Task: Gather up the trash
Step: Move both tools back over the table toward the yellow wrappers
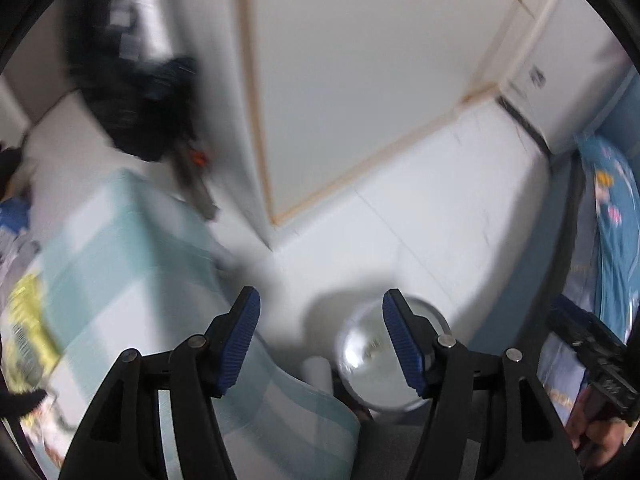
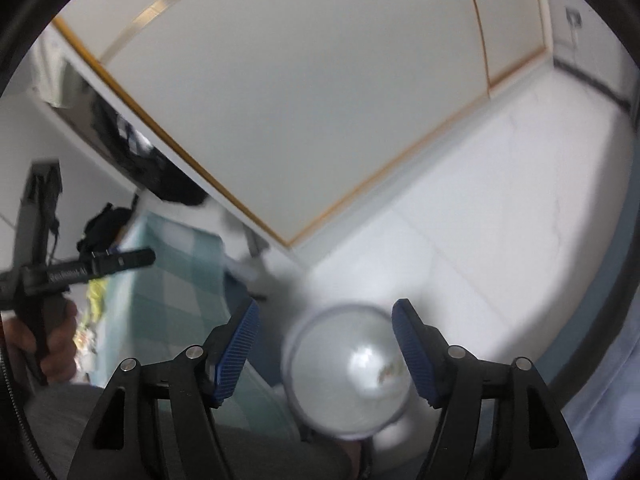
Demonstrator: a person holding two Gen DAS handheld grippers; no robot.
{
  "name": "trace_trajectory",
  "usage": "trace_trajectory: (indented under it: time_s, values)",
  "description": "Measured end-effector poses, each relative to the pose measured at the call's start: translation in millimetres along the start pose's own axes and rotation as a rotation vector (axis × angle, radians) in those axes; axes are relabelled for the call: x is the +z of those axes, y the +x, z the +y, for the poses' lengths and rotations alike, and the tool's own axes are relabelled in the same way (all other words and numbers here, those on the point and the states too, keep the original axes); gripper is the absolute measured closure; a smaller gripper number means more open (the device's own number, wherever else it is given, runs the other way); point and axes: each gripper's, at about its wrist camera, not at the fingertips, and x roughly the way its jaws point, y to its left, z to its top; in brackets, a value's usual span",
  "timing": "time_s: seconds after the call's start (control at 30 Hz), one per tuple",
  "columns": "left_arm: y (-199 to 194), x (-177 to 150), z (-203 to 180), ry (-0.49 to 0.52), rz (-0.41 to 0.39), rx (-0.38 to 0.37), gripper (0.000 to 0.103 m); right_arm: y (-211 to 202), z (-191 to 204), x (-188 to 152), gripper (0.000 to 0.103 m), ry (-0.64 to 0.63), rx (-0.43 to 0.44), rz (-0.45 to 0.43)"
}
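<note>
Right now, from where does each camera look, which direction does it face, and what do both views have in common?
Left wrist: sits on the left gripper, looks down between its open blue pads at the round bin, white floor and checked cloth; the right hand shows at the right edge.
Right wrist: sits on the right gripper, looks down at the same bin and floor; the left hand shows at left.
Shared: bin, checked cloth, white wardrobe door, nothing between either gripper's pads.
</note>
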Motion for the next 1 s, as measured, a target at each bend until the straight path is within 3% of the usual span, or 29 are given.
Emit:
trace_trajectory:
  time_s: [0.2,0.33,0.6,0.8,0.87,1.0]
  values:
    - [-63,-26,45,-0.097,-0.157,0.107,0.042,-48,62,16,0.029,-0.129,0.046,-0.123]
    - [-105,-48,81,-0.199,-0.262,0.160,0.030,-70,111,16,0.025,-0.228,0.088,-0.188]
    - [-175,-96,141,-0.390,-0.432,0.231,0.019,-96,209,4,0.015,-0.384,0.213,-0.274]
    - [-200,-131,174,-0.477,-0.513,0.298,0.014,-99,272,-17,0.010,-0.498,0.277,-0.320]
    - [-206,-143,186,-0.502,-0.540,0.322,0.008,-94,293,-24,0.010,-0.529,0.305,-0.316]
    - [-210,-163,219,-0.555,-0.556,0.361,0.005,-80,338,-40,0.009,-0.592,0.350,-0.293]
